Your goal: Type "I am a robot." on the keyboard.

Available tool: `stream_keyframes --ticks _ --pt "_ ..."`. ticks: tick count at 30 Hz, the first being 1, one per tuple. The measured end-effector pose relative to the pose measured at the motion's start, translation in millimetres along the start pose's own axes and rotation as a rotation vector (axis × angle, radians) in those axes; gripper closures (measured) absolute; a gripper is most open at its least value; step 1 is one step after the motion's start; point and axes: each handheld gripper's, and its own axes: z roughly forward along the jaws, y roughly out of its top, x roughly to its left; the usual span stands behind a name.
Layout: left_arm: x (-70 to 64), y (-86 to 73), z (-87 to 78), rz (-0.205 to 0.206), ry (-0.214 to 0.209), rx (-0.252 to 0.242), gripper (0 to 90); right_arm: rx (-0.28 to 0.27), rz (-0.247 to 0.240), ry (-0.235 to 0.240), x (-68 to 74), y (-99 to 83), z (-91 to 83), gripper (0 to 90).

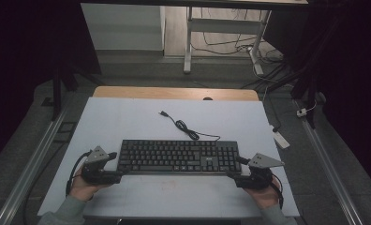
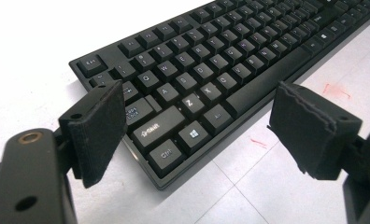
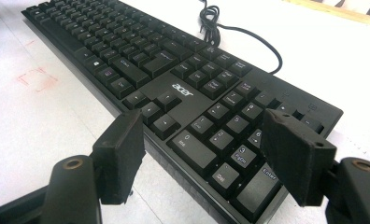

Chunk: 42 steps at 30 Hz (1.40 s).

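A black Acer keyboard (image 1: pixel 179 157) lies flat on the white table top (image 1: pixel 127 117), its cable (image 1: pixel 183 125) coiled loosely behind it and ending in a free USB plug. My left gripper (image 1: pixel 114 165) is at the keyboard's left end, open, and its jaws straddle the front left corner by the Ctrl key (image 2: pixel 167 154). At the right end my right gripper (image 1: pixel 237 169) is also open, with the number pad corner (image 3: pixel 248 186) between its jaws. In both gripper views the pads stand apart from the keyboard (image 2: pixel 211 60) (image 3: pixel 141 51). A hand holds each gripper.
Faint red marks (image 2: pixel 335 91) (image 3: pixel 36 77) are drawn on the table in front of the keyboard. A wooden strip (image 1: pixel 174 93) borders the far edge. Beyond it stand desk legs (image 1: pixel 188 42) and loose floor cables; a white power strip (image 1: pixel 281 139) lies on the floor right.
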Motion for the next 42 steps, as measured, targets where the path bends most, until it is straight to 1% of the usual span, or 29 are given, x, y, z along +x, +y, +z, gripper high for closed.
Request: stream_keyframes --ticks 1,4,8,9,17,21,23,25,27,28,32,38,39,41,42 --pt "0.0 0.0 0.0 0.000 0.000 0.000 19.1 -0.001 -0.001 0.007 -0.1 -0.1 0.2 30.7" --pt "-0.1 -0.1 -0.1 0.000 0.001 0.000 19.1 -0.005 -0.001 0.008 0.4 -0.2 0.6 30.7" --pt "-0.3 0.1 0.0 -0.001 0.000 0.001 19.2 -0.003 -0.007 -0.002 1.3 0.5 0.8 30.6" --pt "-0.2 0.1 0.0 -0.001 0.002 0.001 19.2 -0.005 -0.005 0.005 1.1 0.4 1.4 30.7" --pt "1.1 0.0 0.4 -0.009 0.006 -0.003 19.7 0.004 -0.009 0.005 1.1 1.5 4.5 30.7" --pt "1.1 -0.5 0.3 -0.009 0.002 -0.001 20.2 -0.003 -0.005 0.008 1.8 2.6 6.0 30.7" --pt "1.5 -1.1 -0.4 -0.011 0.004 0.000 20.6 0.003 -0.002 0.007 2.0 4.3 7.5 30.8" --pt "1.7 -1.4 -1.5 -0.014 0.006 -0.001 21.2 0.005 0.000 0.016 2.7 5.8 9.4 31.0" --pt "1.5 -1.7 -2.5 -0.015 0.009 -0.002 21.8 0.006 -0.006 0.011 5.1 8.1 11.5 31.5" --pt "1.2 -1.8 -2.8 -0.015 0.009 -0.002 22.1 0.002 -0.005 0.019 5.6 8.6 12.4 31.7" --pt "0.0 -0.8 -4.5 -0.015 0.011 -0.006 23.1 0.009 -0.014 0.018 9.5 11.8 13.2 32.5" --pt "1.0 1.9 -5.6 -0.024 0.018 -0.014 25.2 -0.005 -0.017 0.025 15.1 18.5 16.6 34.5" --pt "1.4 2.4 -5.6 -0.026 0.018 -0.017 25.5 0.003 -0.018 0.023 16.1 19.8 17.3 35.0" --pt "1.8 3.1 -5.6 -0.027 0.015 -0.021 26.7 0.004 -0.021 0.027 18.4 22.0 20.1 36.1" --pt "1.8 3.2 -5.5 -0.027 0.014 -0.021 27.1 -0.001 -0.023 0.041 20.7 24.9 22.9 37.5"
